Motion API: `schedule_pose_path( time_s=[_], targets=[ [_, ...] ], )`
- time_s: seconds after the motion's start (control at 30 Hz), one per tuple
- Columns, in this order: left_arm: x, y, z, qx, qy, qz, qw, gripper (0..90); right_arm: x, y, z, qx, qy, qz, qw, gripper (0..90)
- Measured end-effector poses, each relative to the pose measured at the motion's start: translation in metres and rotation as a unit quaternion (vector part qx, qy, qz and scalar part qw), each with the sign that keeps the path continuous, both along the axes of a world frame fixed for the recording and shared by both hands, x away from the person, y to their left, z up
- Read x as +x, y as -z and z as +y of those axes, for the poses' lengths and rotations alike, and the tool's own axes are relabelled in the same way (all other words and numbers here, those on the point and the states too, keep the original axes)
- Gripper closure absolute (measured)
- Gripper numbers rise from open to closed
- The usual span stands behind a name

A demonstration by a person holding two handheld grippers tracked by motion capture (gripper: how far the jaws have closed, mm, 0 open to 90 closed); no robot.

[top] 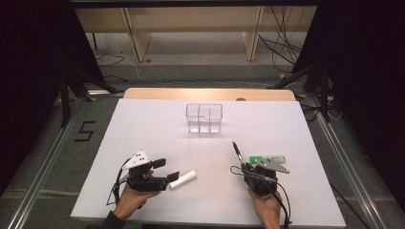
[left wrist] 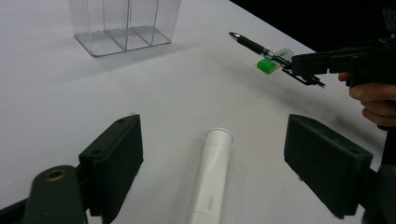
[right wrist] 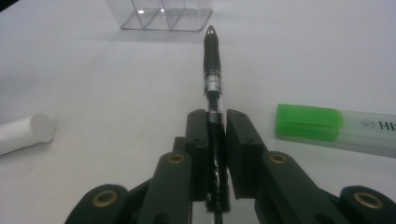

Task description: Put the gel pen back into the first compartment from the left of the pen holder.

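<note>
While the clear organizer (top: 204,118) at the back of the desk (top: 143,124) looks empty, the right gripper (right wrist: 215,122) is clamped on the black pen (right wrist: 212,60), lifted. Left gripper (left wrist: 210,154) gapes around the white tube (left wrist: 211,177); green highlighter (right wrist: 336,128) lies untouched. Barely started, I'd say.

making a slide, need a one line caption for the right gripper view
Right gripper clamps a black pen, tip toward the clear organizer, green highlighter lying beside it.

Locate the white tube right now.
The white tube lies flat on the table, front left in the high view, just right of the open left gripper; in the left gripper view it sits between the jaws, untouched.
</note>
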State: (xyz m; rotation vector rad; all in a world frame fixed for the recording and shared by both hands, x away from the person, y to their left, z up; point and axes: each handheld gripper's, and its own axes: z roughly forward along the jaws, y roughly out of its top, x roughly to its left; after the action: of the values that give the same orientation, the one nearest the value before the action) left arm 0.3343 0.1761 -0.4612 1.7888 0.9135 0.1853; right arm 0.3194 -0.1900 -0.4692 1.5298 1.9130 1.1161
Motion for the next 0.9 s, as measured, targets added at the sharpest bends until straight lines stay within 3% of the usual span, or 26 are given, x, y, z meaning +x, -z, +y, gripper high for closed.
schedule_pose_path(
  time_s=[0.13,0.27,0.43,0.9],
  targets=[
    [0.000,-0.001,-0.004,-0.008,0.003,0.010,0.9999,19.3,-0.004,-0.004,0.003,0.008,-0.013,-0.007,0.9999,80.4],
    [-0.001,-0.001,-0.011,-0.001,0.011,0.018,0.9998,19.6,-0.008,-0.006,0.009,0.009,-0.032,-0.017,0.9993,80.4],
    [-0.002,-0.005,-0.024,-0.015,0.024,0.031,0.9991,19.6,-0.012,-0.009,0.014,0.009,-0.047,-0.032,0.9983,80.4],
    [0.010,-0.027,-0.059,-0.012,0.048,0.039,0.9980,19.6,-0.022,-0.017,0.021,0.024,-0.071,-0.074,0.9944,80.3]
  ],
)
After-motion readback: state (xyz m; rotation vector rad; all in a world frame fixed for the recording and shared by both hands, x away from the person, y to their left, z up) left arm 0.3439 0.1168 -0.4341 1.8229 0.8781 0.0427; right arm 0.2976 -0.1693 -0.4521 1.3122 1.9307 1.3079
